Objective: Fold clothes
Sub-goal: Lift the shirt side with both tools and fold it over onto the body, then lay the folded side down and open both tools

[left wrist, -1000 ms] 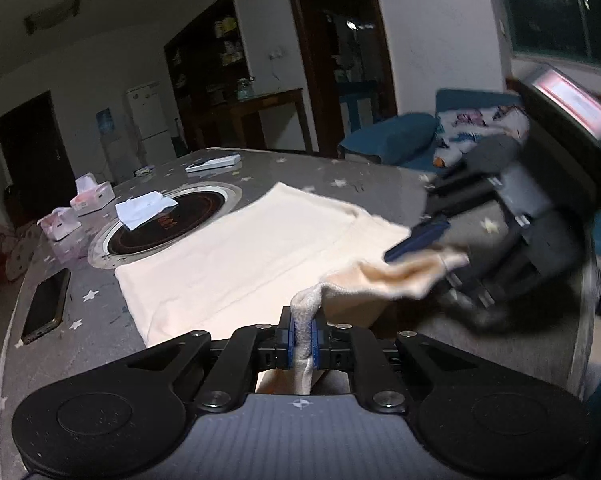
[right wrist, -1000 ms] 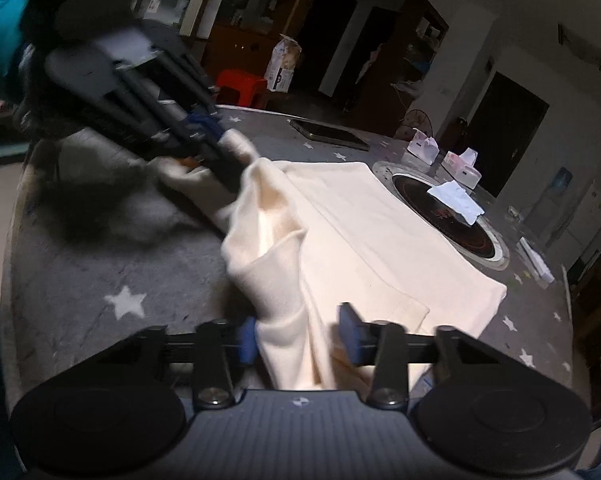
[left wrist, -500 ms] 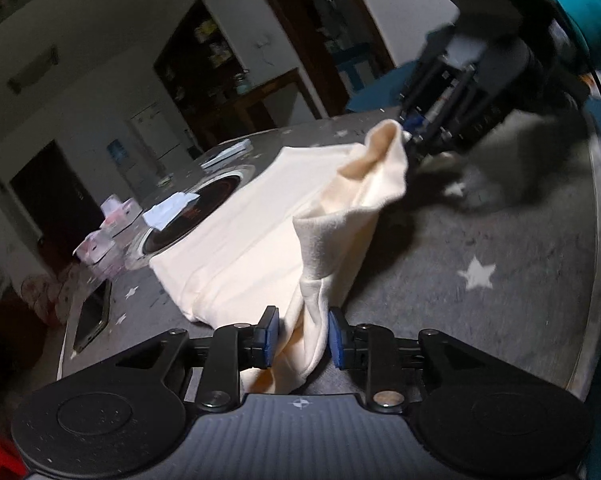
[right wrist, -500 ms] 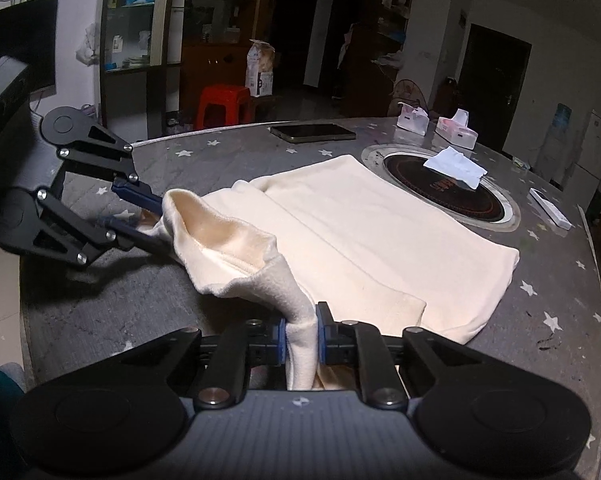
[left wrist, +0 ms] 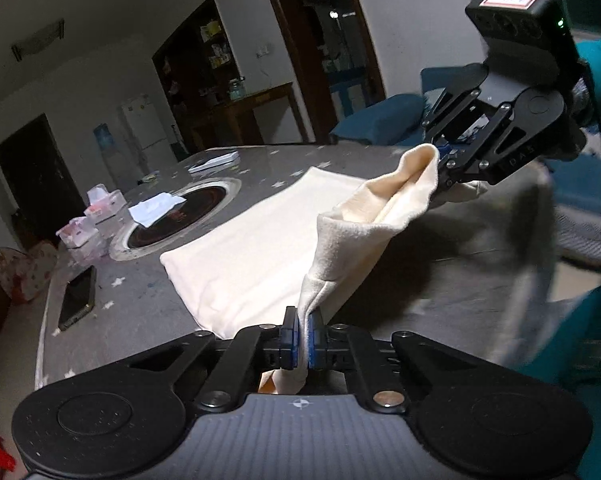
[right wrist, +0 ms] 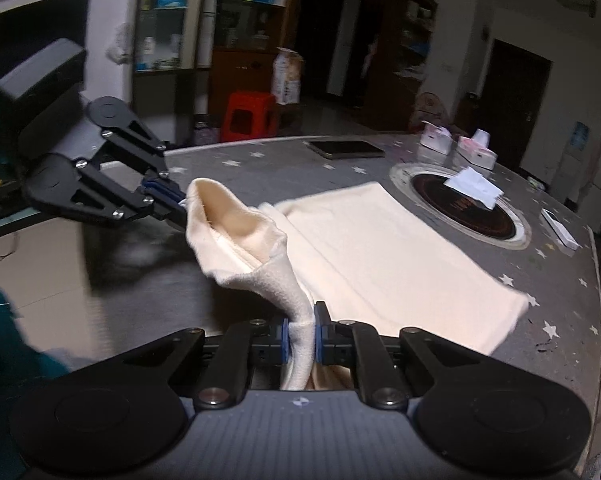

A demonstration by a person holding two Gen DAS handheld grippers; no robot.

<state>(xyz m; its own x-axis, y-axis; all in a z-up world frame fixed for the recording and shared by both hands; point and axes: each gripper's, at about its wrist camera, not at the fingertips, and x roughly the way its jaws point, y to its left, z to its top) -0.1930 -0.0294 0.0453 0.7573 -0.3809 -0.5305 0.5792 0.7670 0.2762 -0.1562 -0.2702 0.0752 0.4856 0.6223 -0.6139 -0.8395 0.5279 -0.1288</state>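
Left gripper (left wrist: 299,338) clenched on one end of the cream cloth (left wrist: 260,256), pads pinched tight with fabric bunched between them. Right gripper (right wrist: 301,338) likewise clamped on the cloth (right wrist: 388,252), a thick roll of fabric squeezed between its blue pads (right wrist: 285,340). In the left view the right gripper (left wrist: 440,160) shows at upper right, holding the far end of the lifted edge; in the right view the left gripper (right wrist: 180,206) shows at left doing the same from the other side. The edge held between them is raised off the table (left wrist: 148,300), sagging open like a pouch; the rest of the cloth lies flat on the table, running from the near edge toward the round burner (left wrist: 180,216) set in the table's middle. A white tissue (left wrist: 156,208) lies on the burner. Two tissue boxes (left wrist: 88,228) sit just beside the burner toward the far-left edge in the left view, touching or nearly so, cannot tell. A dark phone (left wrist: 76,298) lies flat near the table's left edge. A white flat item (left wrist: 214,162) sits past the burner near the far edge. Red stool (right wrist: 248,118) on the floor beyond the table in the right view. Teal sleeve (left wrist: 596,68) behind the right gripper.
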